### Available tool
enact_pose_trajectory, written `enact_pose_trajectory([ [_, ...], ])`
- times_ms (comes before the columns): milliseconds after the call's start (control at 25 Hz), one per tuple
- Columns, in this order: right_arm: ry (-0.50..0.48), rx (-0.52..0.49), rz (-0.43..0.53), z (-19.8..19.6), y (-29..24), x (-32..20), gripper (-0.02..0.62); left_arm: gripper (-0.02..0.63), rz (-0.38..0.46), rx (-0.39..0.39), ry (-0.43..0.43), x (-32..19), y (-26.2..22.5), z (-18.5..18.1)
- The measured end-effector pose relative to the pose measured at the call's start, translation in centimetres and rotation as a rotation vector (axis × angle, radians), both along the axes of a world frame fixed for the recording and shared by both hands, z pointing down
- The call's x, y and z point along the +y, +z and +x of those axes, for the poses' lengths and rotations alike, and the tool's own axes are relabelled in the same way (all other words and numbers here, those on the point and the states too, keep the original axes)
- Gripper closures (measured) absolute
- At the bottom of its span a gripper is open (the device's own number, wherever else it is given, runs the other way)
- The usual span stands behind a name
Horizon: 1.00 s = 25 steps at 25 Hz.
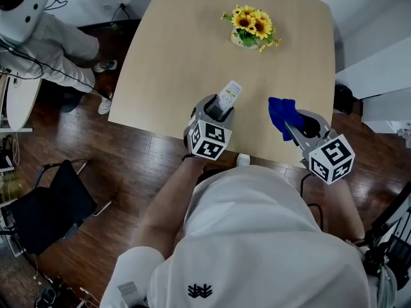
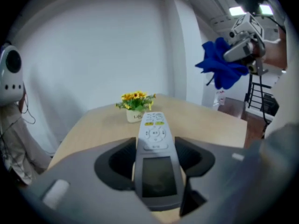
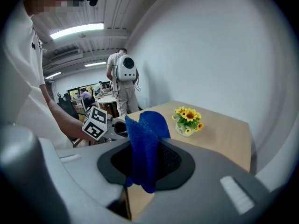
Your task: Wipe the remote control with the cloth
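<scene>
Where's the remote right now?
The remote is clamped in the left gripper above the table's near edge, centre of the head view. Its button end points toward the flowers; the cloth in the right gripper is to its right.

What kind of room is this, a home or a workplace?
Most likely a shared office or lab. A black chair stands near the wooden table, ceiling strip lights run overhead, and a person with a white backpack stands by more desks in the background.
</scene>
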State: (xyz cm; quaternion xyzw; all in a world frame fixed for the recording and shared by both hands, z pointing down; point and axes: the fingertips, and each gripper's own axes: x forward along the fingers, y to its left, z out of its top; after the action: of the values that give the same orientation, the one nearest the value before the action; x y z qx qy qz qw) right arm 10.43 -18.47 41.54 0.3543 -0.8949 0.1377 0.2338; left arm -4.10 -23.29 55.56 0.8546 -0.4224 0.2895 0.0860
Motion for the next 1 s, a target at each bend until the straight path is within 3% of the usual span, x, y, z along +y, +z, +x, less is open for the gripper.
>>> enact_pose_trajectory([
  [320,-0.166,-0.065,0.105,-9.6,-3.3,0.2,0.509,0.328,0.098,0.001,0.181,1.9,-7.0,2.0],
  [560,-0.295,-0.049,0.090,-15.5,-2.7,1.8,0.509,0.328,0.134,-0.030,0.283,3.3,-8.8,2.5],
  [720,-0.295,-0.032,0.074,-16.0,-2.1,1.1,0.509,0.328,0.149,-0.041,0.317,3.4,-9.6,2.2],
  [1000,-0.164,-0.002,0.082,-12.5,-1.7,-2.7,0.509,0.328,0.155,-0.034,0.344,3.4,-10.2,1.3],
])
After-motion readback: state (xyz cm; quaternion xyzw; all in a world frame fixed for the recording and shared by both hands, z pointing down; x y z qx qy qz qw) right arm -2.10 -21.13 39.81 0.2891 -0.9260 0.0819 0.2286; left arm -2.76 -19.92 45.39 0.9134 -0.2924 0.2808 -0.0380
